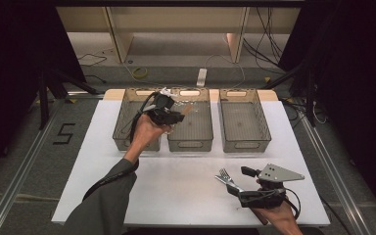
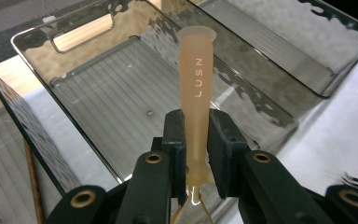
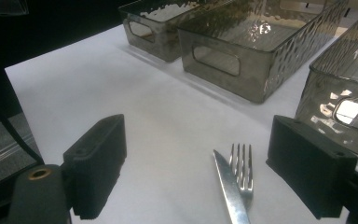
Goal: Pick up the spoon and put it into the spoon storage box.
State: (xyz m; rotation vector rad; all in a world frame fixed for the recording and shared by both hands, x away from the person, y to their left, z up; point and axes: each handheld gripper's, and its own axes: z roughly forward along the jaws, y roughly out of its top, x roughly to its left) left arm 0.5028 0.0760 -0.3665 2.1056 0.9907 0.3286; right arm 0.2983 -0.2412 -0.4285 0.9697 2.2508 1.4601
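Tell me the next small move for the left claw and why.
Probably lower it a little and open it over the middle bin. The left claw is shut on a peach-coloured utensil handle held above that bin's ribbed floor, so releasing there would likely drop it inside. The right claw is open around a fork and knife lying on the white table.

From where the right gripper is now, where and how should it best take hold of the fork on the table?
Probably grip the fork at the neck just behind its tines, coming down from above. It lies flat on the white table, so only its narrow sides can be pinched. The knife lies close along one side, so one jaw must slip between them. The right gripper is open already, with both between its jaws.
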